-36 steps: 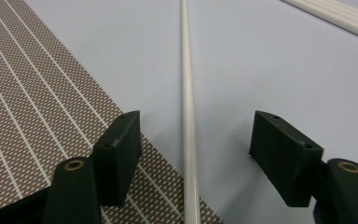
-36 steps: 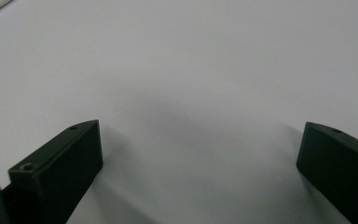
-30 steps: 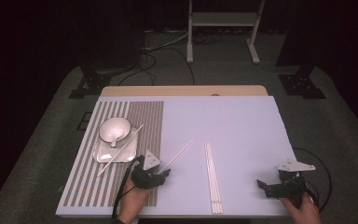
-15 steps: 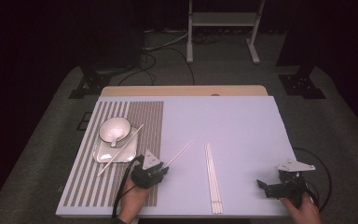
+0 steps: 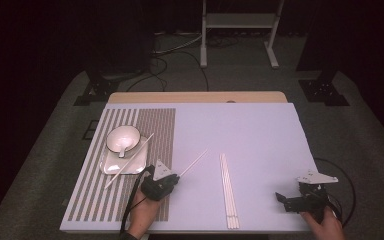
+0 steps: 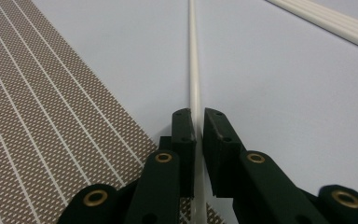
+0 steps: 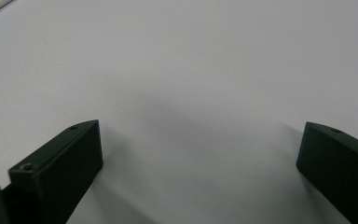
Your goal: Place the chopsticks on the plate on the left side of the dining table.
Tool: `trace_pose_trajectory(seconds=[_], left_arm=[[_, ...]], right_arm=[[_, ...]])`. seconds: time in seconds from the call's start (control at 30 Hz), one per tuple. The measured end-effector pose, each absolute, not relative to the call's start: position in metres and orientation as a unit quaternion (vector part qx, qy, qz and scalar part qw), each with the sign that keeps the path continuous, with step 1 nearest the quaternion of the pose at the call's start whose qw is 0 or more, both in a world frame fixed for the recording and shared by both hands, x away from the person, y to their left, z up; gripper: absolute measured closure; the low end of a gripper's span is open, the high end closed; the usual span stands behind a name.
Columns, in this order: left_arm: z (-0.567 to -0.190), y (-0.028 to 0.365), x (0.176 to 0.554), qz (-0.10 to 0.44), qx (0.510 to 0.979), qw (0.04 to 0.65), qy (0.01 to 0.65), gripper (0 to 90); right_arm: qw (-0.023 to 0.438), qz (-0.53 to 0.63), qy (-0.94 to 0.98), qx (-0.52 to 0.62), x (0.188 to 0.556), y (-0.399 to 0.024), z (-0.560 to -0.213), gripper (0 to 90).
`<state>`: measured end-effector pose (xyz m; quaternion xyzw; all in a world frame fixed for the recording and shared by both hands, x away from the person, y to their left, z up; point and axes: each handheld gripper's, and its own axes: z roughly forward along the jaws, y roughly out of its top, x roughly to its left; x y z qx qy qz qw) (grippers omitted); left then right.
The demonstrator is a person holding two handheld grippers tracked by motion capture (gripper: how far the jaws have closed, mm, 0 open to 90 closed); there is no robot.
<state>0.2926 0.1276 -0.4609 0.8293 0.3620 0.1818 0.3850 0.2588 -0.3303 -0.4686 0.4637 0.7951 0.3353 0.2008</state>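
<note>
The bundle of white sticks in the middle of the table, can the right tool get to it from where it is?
Probably yes. The right tool sits open near the table's front edge, and bare table lies between it and the bundle of white sticks. The left tool, closing on a single stick, stays on the bundle's other side.

A pale lavender-topped table (image 5: 260,135) carries a brown striped placemat (image 5: 145,125) at its left side, a loose white chopstick (image 5: 196,161) just off the mat, and a bundle of white chopsticks (image 5: 228,190) near the middle.
</note>
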Motion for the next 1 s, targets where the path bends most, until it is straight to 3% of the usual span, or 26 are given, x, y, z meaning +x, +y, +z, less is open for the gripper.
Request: trace_pose_trajectory(seconds=[1.0], left_arm=[[-0.4528, 0.1347, 0.2902, 0.169, 0.826, 0.401, 0.357, 84.6]], right_arm=[[0.201, 0.335, 0.795, 0.464, 0.2589, -0.3303, -0.4686, 0.0]])
